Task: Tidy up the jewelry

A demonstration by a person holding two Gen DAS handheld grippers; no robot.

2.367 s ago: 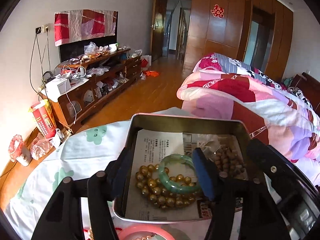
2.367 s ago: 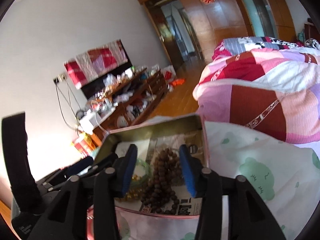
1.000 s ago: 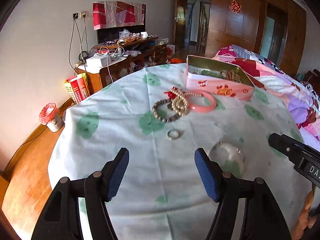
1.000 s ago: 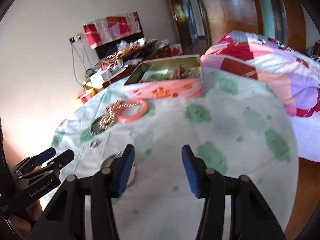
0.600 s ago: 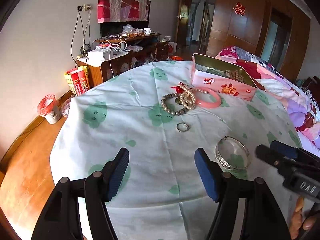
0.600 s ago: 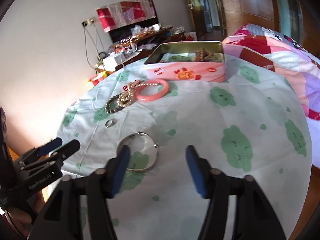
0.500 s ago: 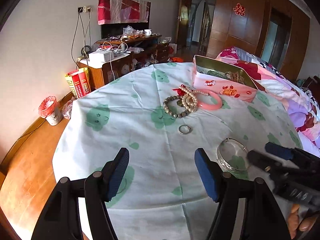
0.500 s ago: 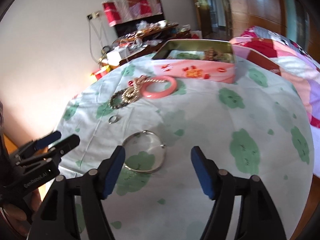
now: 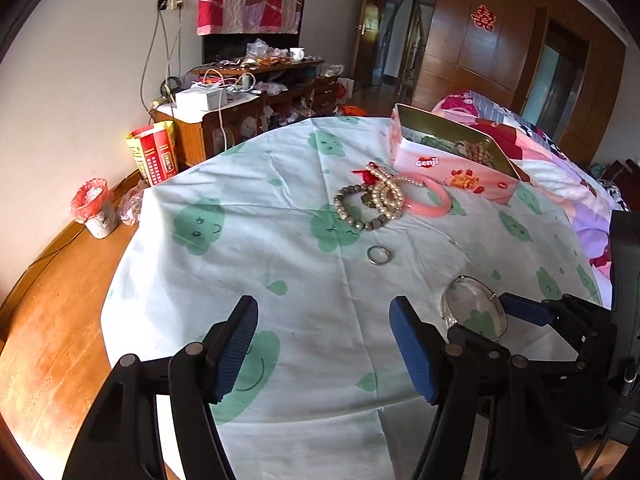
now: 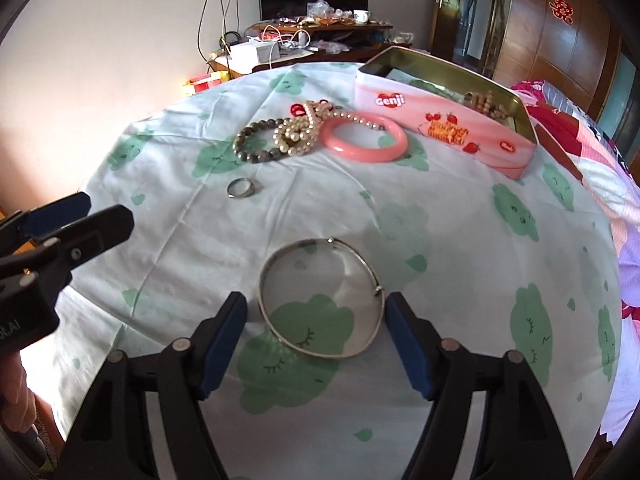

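Note:
A thin silver bangle [image 10: 322,298] lies flat on the tablecloth, between the open fingers of my right gripper [image 10: 316,328]; it also shows in the left wrist view [image 9: 474,307]. My left gripper [image 9: 322,344] is open and empty over the near cloth. A small silver ring [image 10: 241,188] lies farther off. Beyond it lie a dark bead bracelet [image 10: 256,142], a pearl strand [image 10: 298,132] and a pink bangle [image 10: 364,136]. The open pink tin [image 10: 444,120] at the far side holds beads.
The round table has a white cloth with green cloud prints [image 9: 280,240]; its edge drops off close to both grippers. A bed with a patchwork quilt [image 9: 560,168] is on the right, a cluttered wooden cabinet [image 9: 248,96] and a small bin [image 9: 94,208] on the left.
Both grippers have pulled back from the tin to the near side of the table. My right gripper has then moved forward and down, so the silver bangle now lies between its fingers.

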